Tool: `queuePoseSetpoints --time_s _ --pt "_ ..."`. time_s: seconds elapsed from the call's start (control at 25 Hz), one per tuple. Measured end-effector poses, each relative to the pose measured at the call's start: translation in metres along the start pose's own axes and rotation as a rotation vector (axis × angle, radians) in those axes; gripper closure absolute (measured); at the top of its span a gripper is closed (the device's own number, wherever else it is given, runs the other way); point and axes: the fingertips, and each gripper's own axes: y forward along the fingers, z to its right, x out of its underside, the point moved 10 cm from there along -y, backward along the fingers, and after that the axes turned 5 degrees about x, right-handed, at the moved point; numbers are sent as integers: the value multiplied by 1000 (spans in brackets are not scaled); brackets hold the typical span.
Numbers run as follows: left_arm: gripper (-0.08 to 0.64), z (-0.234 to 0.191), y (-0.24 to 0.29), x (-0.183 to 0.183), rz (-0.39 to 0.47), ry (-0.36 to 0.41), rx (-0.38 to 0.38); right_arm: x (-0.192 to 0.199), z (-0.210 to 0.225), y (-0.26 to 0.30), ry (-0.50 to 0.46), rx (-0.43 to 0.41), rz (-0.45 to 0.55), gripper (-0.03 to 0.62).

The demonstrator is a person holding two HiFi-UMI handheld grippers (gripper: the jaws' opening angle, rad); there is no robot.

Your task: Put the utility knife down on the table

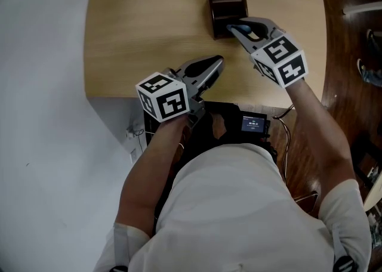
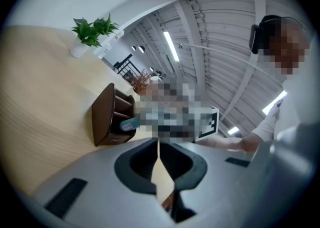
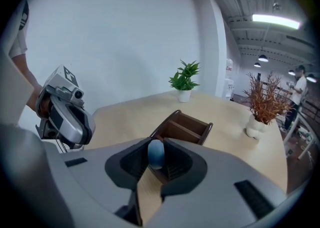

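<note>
— Right gripper first: what are its jaws doing?

— They are drawn in narrow on the rounded blue end of the utility knife, one pad on each side of it.

— And where does the knife sit?

— It stands in a dark brown desk organiser, in the compartment nearest the person, with only its blue end poking out. It is not lying on the table.

— The left gripper?

— Its jaws are pressed together with only a thin slit between them and nothing held. It hangs over the table's near edge, well apart from the organiser and pointed toward it.

— Anything else on the pale wooden top?

— At the far side stand a small potted plant in a white pot and a white vase of dried twigs, both well away from the organiser.
</note>
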Motion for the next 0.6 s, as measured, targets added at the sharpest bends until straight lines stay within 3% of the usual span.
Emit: queuePoseSetpoints --time_s 0.6 --pt "555 -4 -8 8 6 -35 -28 14 -28 47 -518 32 -87 518"
